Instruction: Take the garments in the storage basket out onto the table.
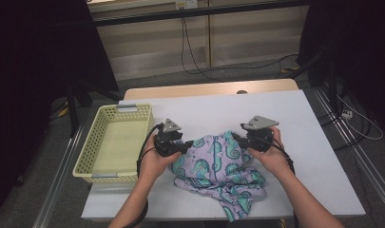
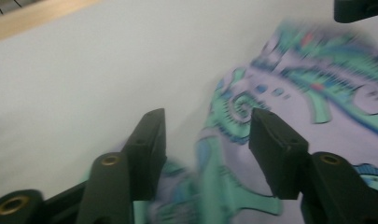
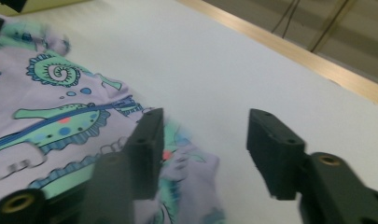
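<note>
Both tongs agape over seahorse cloth (image 1: 218, 168); yellow basket (image 1: 97, 124) empty

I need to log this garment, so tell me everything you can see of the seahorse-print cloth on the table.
The cloth is a soft lilac fabric printed with teal and green seahorses and small blue dots. It lies crumpled and bunched, not flat, on the white table near its front edge, right of the yellow basket. The left gripper is at its left edge and the right gripper at its upper right edge, both with jaws open.
</note>
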### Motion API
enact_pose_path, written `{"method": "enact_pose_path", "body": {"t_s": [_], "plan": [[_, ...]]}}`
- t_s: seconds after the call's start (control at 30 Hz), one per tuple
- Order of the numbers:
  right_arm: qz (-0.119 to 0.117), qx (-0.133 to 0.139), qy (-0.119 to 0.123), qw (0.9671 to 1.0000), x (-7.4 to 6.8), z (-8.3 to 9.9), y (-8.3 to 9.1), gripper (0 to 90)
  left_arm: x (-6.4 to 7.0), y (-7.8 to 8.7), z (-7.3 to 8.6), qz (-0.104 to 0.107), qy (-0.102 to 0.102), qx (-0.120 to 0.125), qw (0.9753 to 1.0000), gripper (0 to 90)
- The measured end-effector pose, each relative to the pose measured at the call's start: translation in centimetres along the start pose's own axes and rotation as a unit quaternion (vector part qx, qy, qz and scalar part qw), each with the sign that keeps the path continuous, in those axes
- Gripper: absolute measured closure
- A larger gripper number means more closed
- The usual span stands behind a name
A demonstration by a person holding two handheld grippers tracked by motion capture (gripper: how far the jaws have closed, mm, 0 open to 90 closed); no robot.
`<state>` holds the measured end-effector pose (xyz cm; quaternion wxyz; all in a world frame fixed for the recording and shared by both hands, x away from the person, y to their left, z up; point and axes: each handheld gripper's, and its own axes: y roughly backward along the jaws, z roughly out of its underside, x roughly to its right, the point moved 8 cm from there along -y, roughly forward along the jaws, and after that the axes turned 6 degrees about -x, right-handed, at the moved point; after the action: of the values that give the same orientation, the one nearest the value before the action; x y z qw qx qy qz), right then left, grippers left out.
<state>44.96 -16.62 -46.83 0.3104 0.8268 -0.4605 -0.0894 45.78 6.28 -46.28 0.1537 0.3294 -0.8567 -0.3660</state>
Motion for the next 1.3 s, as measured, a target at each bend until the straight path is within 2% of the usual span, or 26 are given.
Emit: {"method": "enact_pose_path", "body": {"t_s": [0.07,0.13,0.2,0.27,0.37,0.4,0.43,0.47,0.5,0.53,0.57,0.63,0.67,0.7,0.73,0.8,0.83,0.9,0.93,0.97,1.03,1.1,1.17,1.23,1.3], "plan": [[0.005,-0.005,-0.013,0.9999,0.7,0.3,0.0,44.1,-0.5,-0.7,0.0,-0.005,0.009,-0.011,0.9999,32.2],[0.001,-0.009,-0.027,0.9996,1.3,0.6,0.0,41.5,-1.0,-1.4,0.1,-0.008,0.016,-0.016,0.9997,30.2],[-0.008,-0.022,-0.045,0.9987,1.8,1.0,-0.2,39.5,-1.6,-2.2,0.2,-0.013,0.023,-0.020,0.9995,24.6],[-0.015,-0.034,-0.058,0.9976,1.9,1.6,-0.8,37.3,-2.0,-3.0,0.4,-0.012,0.028,-0.026,0.9992,23.8],[-0.035,-0.053,-0.063,0.9960,1.4,2.3,-1.9,36.2,-2.2,-3.8,0.8,-0.006,0.031,-0.040,0.9987,20.6],[-0.038,-0.068,-0.066,0.9947,1.2,2.7,-2.3,36.5,-2.2,-4.0,1.0,-0.008,0.029,-0.041,0.9987,20.6],[-0.030,-0.085,-0.066,0.9938,1.2,3.1,-2.7,36.6,-2.2,-4.1,1.2,-0.008,0.024,-0.045,0.9987,20.6],[-0.029,-0.101,-0.068,0.9922,1.1,3.6,-3.0,37.5,-2.1,-4.1,1.3,-0.006,0.028,-0.044,0.9986,20.6],[-0.032,-0.114,-0.068,0.9906,0.9,4.0,-3.2,40.5,-2.2,-4.0,1.4,-0.005,0.026,-0.043,0.9987,20.4],[-0.033,-0.114,-0.073,0.9902,0.8,4.2,-3.2,42.8,-2.2,-4.0,1.5,-0.005,0.026,-0.043,0.9987,20.3],[-0.036,-0.118,-0.076,0.9895,0.9,4.2,-3.0,49.5,-2.2,-3.9,1.5,-0.003,0.026,-0.041,0.9988,20.2],[-0.049,-0.127,-0.073,0.9880,0.7,4.3,-2.5,66.2,-2.2,-3.8,1.6,-0.002,0.025,-0.039,0.9989,19.7],[-0.056,-0.127,-0.068,0.9880,0.6,4.5,-2.2,80.4,-2.1,-3.8,1.6,0.002,0.026,-0.036,0.9990,19.6],[-0.067,-0.127,-0.058,0.9879,0.5,4.6,-1.9,89.3,-2.2,-3.7,1.5,0.003,0.023,-0.032,0.9992,19.3],[-0.065,-0.121,-0.053,0.9891,0.6,4.6,-1.7,89.7,-2.1,-3.7,1.4,0.008,0.025,-0.031,0.9992,19.1],[-0.042,-0.109,-0.051,0.9918,1.4,4.5,-1.2,90.0,-2.3,-3.6,1.1,0.006,0.027,-0.020,0.9994,19.3],[-0.026,-0.096,-0.061,0.9932,2.1,4.2,-0.8,90.0,-2.3,-3.6,0.9,0.009,0.028,-0.017,0.9994,19.3],[0.018,-0.076,-0.065,0.9949,3.8,3.7,0.0,89.9,-2.3,-3.6,0.5,0.012,0.029,-0.011,0.9995,19.8],[0.021,-0.068,-0.069,0.9951,4.3,3.7,0.1,89.2,-2.1,-3.7,0.3,0.016,0.026,-0.009,0.9995,20.8],[0.011,-0.070,-0.077,0.9945,4.3,3.9,0.1,86.9,-2.1,-3.9,0.1,0.015,0.019,-0.009,0.9997,21.3],[0.022,-0.082,-0.081,0.9931,4.5,4.5,-0.1,69.3,-1.8,-4.5,-0.3,0.026,0.012,0.002,0.9996,22.1],[0.022,-0.085,-0.091,0.9920,4.6,4.8,-0.2,65.3,-1.7,-5.0,-0.4,0.026,0.002,-0.003,0.9997,23.6],[0.028,-0.074,-0.106,0.9912,4.9,4.6,0.1,53.0,-1.6,-5.4,-0.5,0.024,0.003,-0.010,0.9997,27.5],[0.024,-0.068,-0.110,0.9913,5.1,4.5,0.4,52.2,-1.5,-5.8,-0.5,0.029,-0.002,-0.014,0.9995,29.6],[0.022,-0.066,-0.112,0.9912,5.2,4.6,0.6,47.1,-1.2,-6.1,-0.2,0.035,-0.008,-0.023,0.9991,34.6]]}}
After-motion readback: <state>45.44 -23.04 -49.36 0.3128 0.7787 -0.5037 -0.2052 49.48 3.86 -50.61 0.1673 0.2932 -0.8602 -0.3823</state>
